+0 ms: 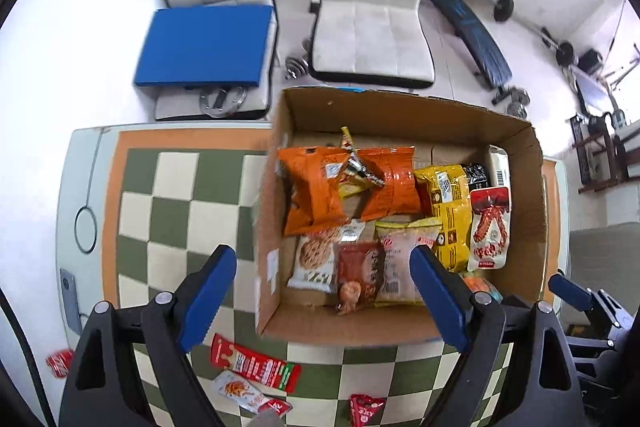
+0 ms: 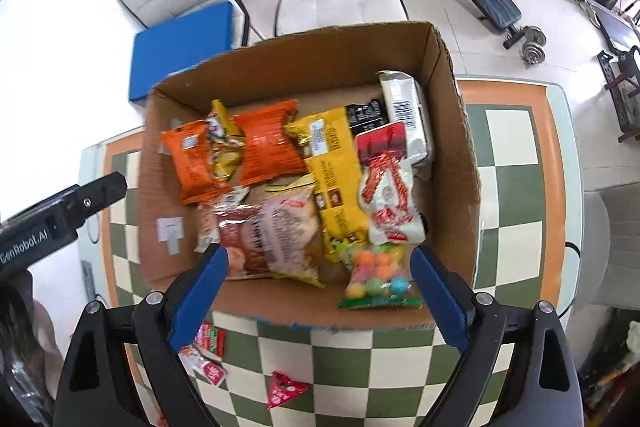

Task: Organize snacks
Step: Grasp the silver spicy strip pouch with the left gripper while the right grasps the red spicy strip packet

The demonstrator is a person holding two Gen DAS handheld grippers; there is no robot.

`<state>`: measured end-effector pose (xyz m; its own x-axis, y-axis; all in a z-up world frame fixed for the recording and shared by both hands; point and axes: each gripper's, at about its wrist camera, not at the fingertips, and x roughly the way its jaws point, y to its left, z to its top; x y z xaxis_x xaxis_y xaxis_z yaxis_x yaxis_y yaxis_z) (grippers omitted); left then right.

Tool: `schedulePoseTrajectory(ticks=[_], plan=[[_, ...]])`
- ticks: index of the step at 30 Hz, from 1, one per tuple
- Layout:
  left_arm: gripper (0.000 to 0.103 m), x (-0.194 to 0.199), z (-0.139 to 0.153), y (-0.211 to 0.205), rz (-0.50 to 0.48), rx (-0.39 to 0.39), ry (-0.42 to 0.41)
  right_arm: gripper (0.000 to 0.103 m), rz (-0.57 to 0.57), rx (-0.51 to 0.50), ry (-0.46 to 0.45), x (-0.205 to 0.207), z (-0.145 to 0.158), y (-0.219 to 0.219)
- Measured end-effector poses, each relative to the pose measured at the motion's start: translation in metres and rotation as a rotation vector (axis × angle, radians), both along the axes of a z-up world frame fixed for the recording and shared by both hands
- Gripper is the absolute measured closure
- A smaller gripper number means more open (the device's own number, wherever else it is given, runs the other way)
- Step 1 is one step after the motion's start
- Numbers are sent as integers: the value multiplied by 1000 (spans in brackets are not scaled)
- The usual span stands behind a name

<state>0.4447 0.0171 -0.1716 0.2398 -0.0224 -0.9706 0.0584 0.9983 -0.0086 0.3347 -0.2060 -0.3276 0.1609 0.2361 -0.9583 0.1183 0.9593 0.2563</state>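
Snacks in crinkly foil and plastic packets are filling the brown corrugated cardboard box (image 2: 452, 131), which is sitting on the checkered bench (image 2: 508, 187). A clear bag of round coloured candy balls (image 2: 378, 277) is lying at the box's 5 o'clock corner. Left tongs (image 1: 324, 291) and right tongs (image 2: 318, 285) are both gaping wide, gripping nothing. A glossy red triangular packet (image 2: 285, 391) is lying on the bench at 6 o'clock of the box.

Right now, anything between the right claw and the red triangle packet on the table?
Nothing visible. The red triangle packet lies on the checkered cloth in front of the box, below the open right claw.
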Motion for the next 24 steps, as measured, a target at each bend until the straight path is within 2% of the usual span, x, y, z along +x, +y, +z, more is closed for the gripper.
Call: schedulePoseTrajectory(ticks=[4, 8, 11, 15, 19, 24], plan=[[14, -44, 9, 33, 76, 5, -37, 8, 48, 30, -34, -28, 13, 16], [14, -99, -7, 81, 198, -16, -14, 8, 176, 36, -21, -59, 14, 42], [14, -145, -46, 122, 324, -71, 100, 8, 298, 31, 11, -83, 5, 73], [14, -182, -107, 152, 437, -136, 261, 9, 422, 28, 63, -107, -19, 114], [14, -204, -168, 171, 547, -217, 376, 9, 501, 2, 104, -119, -44, 148], [14, -212, -219, 180, 619, -251, 469, 9, 562, -44, 130, -124, -70, 180]])
